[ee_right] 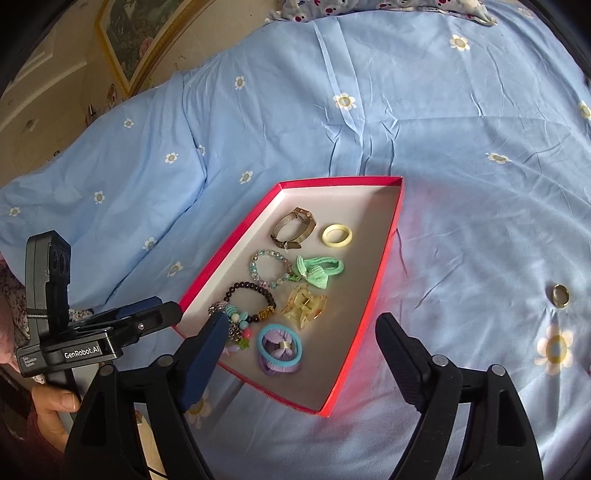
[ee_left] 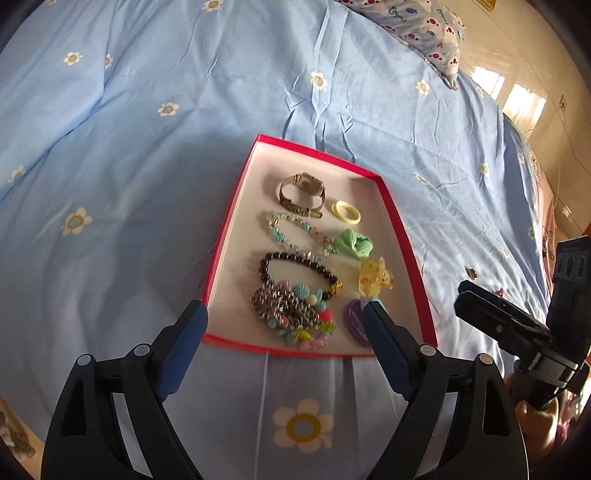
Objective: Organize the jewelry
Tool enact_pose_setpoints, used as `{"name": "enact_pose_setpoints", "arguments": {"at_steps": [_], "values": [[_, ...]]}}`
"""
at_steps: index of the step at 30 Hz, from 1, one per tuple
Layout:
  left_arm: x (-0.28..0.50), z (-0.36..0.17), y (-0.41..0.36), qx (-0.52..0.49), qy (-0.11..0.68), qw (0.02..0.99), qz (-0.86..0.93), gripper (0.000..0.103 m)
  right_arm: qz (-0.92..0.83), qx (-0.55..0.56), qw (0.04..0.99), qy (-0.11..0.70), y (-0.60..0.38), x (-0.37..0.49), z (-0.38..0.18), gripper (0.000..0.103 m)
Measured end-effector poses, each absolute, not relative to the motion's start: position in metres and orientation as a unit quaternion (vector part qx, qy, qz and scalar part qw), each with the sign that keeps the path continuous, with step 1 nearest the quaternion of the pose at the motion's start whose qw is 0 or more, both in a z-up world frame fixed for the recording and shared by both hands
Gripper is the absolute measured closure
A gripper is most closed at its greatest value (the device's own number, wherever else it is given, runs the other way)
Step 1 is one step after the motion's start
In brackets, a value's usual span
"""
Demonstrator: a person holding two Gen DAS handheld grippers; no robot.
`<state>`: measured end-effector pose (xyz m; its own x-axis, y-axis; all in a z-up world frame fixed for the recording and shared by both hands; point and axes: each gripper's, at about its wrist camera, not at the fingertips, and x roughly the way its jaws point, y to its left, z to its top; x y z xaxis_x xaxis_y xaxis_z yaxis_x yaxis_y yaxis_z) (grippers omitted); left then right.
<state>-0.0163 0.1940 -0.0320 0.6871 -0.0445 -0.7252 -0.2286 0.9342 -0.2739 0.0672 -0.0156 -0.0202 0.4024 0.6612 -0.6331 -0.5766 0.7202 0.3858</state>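
Observation:
A red box lid with a white inside (ee_left: 325,157) (ee_right: 388,243) lies on the blue bed. It holds a watch (ee_left: 301,192) (ee_right: 293,227), a yellow ring (ee_left: 346,212) (ee_right: 337,234), a pale bead bracelet (ee_right: 267,267), a green bow tie (ee_right: 319,272), a dark bead bracelet (ee_right: 255,299), a yellow claw clip (ee_right: 304,308), a chain pile (ee_left: 284,310) and purple-blue hair ties (ee_right: 279,349). A gold ring (ee_right: 560,294) (ee_left: 471,273) lies on the sheet right of the box. My left gripper (ee_left: 284,317) is open over the box's near end. My right gripper (ee_right: 303,330) is open, empty, above the box's near right part.
The bed is covered by a blue sheet with white flowers (ee_left: 147,147) (ee_right: 443,129). A patterned pillow (ee_left: 417,22) lies at the far end. A framed picture (ee_right: 140,33) hangs on the wall at left. The bed's right edge drops to a tiled floor (ee_left: 524,96).

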Motion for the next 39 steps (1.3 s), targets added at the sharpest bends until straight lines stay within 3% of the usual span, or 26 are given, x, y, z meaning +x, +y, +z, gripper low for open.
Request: {"name": "enact_pose_setpoints", "arguments": {"at_steps": [12, 19, 23, 26, 39], "values": [[-0.05, -0.045, 0.178, -0.155, 0.401, 0.899, 0.088, 0.014, 0.376, 0.054, 0.847, 0.372, -0.035, 0.033, -0.021, 0.007], [-0.068, -0.018, 0.161, -0.116, 0.376, 0.915, 0.088, 0.014, 0.379, 0.012, 0.858, 0.347, -0.036, 0.015, 0.01, 0.007], [-0.078, 0.005, 0.153, -0.088, 0.346, 0.928, 0.104, 0.0, 0.375, -0.022, 0.869, 0.321, -0.037, 0.004, 0.041, 0.0], [-0.079, 0.004, 0.149, -0.066, 0.336, 0.931, 0.128, 0.0, 0.368, -0.031, 0.877, 0.306, -0.039, -0.002, 0.051, 0.0], [-0.091, -0.036, 0.145, -0.075, 0.35, 0.921, 0.155, 0.0, 0.331, -0.031, 0.886, 0.324, -0.049, -0.016, -0.019, 0.0]]}}
